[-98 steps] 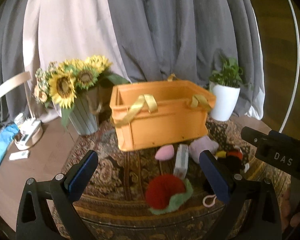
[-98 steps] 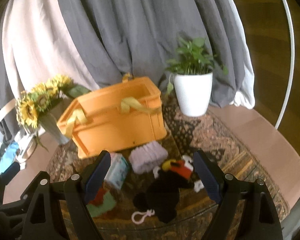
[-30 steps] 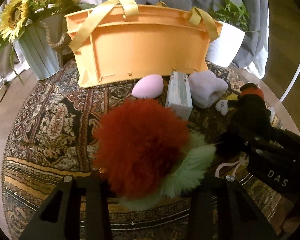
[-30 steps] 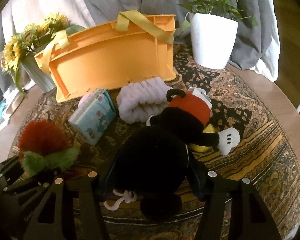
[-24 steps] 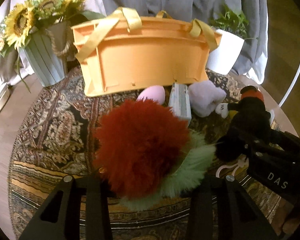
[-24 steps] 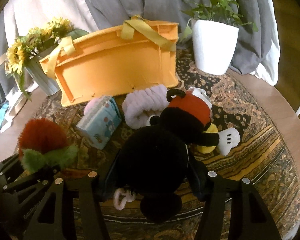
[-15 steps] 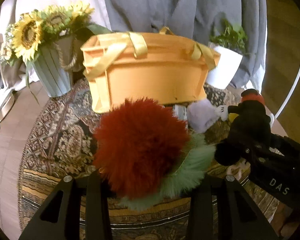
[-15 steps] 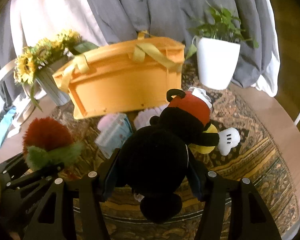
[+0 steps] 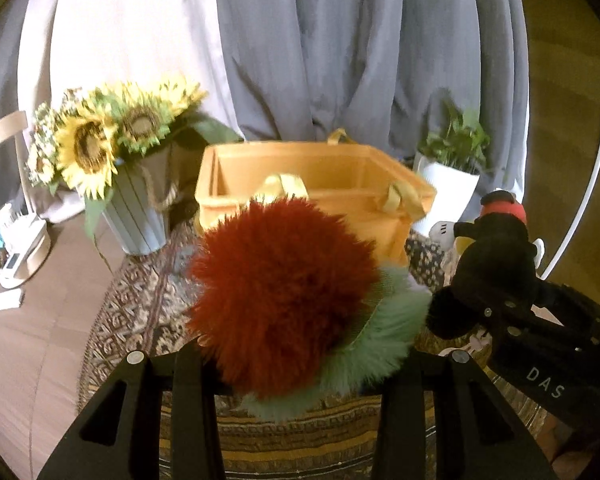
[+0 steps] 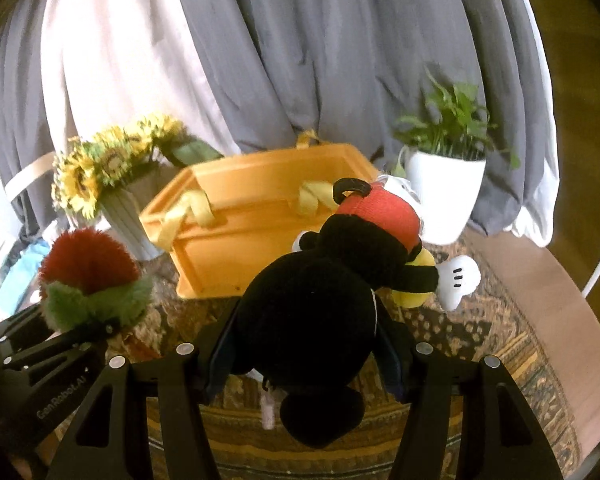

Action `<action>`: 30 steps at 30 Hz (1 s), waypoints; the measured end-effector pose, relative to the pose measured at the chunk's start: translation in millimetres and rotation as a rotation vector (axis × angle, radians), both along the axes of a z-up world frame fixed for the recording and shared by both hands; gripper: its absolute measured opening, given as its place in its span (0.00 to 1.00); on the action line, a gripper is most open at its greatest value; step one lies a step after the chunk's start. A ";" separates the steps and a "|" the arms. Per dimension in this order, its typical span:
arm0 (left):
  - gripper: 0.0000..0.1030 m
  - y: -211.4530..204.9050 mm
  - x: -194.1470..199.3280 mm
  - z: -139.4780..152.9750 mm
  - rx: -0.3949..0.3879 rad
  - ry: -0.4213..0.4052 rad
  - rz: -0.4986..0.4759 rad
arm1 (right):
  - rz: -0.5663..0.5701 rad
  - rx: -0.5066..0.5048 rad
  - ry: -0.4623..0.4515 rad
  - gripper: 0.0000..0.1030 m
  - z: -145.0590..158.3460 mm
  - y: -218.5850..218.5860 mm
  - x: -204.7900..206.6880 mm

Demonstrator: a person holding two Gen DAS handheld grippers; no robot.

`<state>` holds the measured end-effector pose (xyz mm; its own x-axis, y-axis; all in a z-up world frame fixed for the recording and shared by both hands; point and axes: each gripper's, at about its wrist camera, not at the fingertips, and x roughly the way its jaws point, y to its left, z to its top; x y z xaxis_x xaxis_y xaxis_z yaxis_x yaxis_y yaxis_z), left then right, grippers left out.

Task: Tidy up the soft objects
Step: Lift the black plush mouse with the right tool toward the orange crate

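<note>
My left gripper (image 9: 296,364) is shut on a fluffy red and green plush (image 9: 284,296), held up in front of the orange crate (image 9: 320,178). The same plush (image 10: 88,276) shows at the left of the right wrist view. My right gripper (image 10: 306,354) is shut on a black mouse plush (image 10: 320,300) with red shorts and white gloves, also lifted off the rug. That mouse plush (image 9: 496,264) appears at the right of the left wrist view. The crate (image 10: 256,208) stands open-topped, with yellow ribbon handles, just beyond both toys. The other soft items on the rug are hidden behind the held plush toys.
A sunflower bouquet in a ribbed pot (image 9: 136,216) stands left of the crate. A white pot with a green plant (image 10: 444,196) stands right of it. Grey and pale curtains (image 9: 300,48) hang behind. The patterned rug (image 9: 148,312) covers the round table; small white devices (image 9: 16,248) lie at far left.
Both grippers have risen with their plush toys, and the view has tilted up. The crate now looks lower and its open top shows; the items on the rug have slipped out of sight.
</note>
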<state>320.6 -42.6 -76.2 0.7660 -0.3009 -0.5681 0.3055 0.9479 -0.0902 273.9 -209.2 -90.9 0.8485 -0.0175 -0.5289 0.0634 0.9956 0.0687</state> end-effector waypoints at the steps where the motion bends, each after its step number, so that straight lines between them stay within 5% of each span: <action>1: 0.38 1.5 -0.4 3.3 -0.005 -0.005 0.000 | 0.001 -0.001 -0.008 0.60 3.3 1.0 -0.7; 30: 0.38 16.2 18.8 84.5 -0.041 -0.232 0.011 | 0.049 0.011 -0.212 0.60 91.8 17.6 19.2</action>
<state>339.4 -26.5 8.3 0.8778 -0.3115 -0.3640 0.3125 0.9482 -0.0577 293.0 -191.6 0.9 0.9406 0.0311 -0.3381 -0.0019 0.9963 0.0864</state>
